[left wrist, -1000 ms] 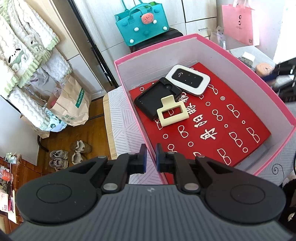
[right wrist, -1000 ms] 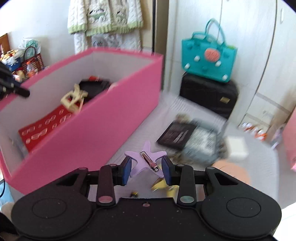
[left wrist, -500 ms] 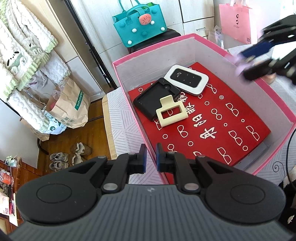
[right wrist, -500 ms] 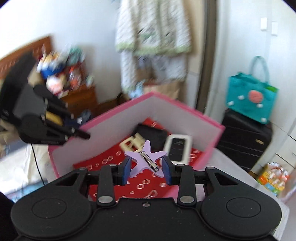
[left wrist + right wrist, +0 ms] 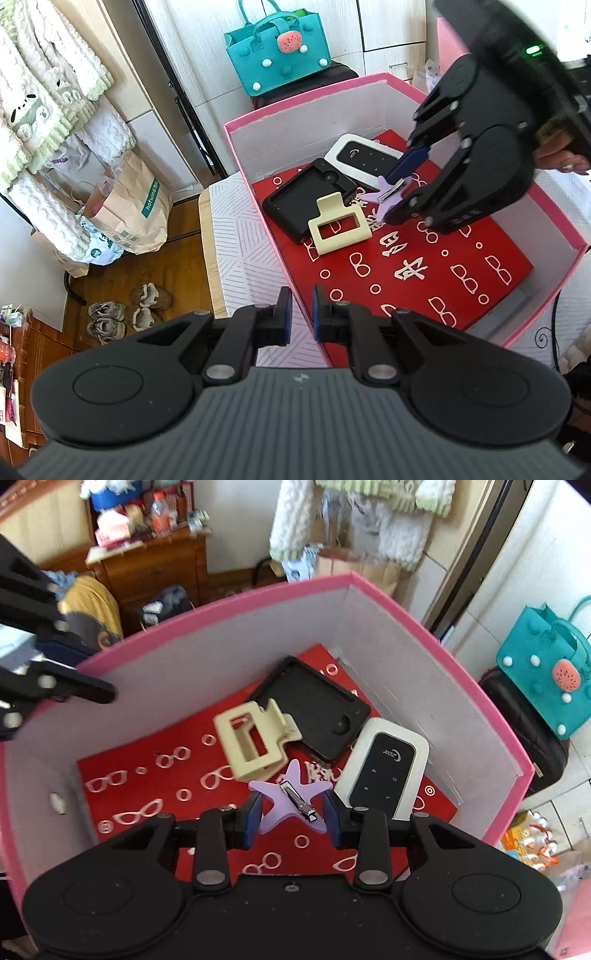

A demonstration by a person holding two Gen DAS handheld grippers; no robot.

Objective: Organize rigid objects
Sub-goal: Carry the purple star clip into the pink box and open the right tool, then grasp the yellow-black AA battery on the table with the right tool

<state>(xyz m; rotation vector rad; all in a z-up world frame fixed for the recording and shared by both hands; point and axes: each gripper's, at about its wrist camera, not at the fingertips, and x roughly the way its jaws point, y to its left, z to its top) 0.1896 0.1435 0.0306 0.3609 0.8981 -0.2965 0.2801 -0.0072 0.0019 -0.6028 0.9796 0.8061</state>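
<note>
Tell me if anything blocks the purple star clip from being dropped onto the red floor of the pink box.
Nothing visible does. The right gripper holds the star clip over the open pink box; the bare red floor lies beside the cream claw clip and white device.

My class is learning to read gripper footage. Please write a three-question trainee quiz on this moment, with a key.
1. True or false: the right gripper carries nothing.
2. Which lies partly on the black case? A) cream claw clip B) white router C) teal bag
3. Fill in: the left gripper hangs over the near rim of the ____ box.

Key
1. False: its jaws hold the purple star hair clip over the box.
2. A
3. pink
</note>
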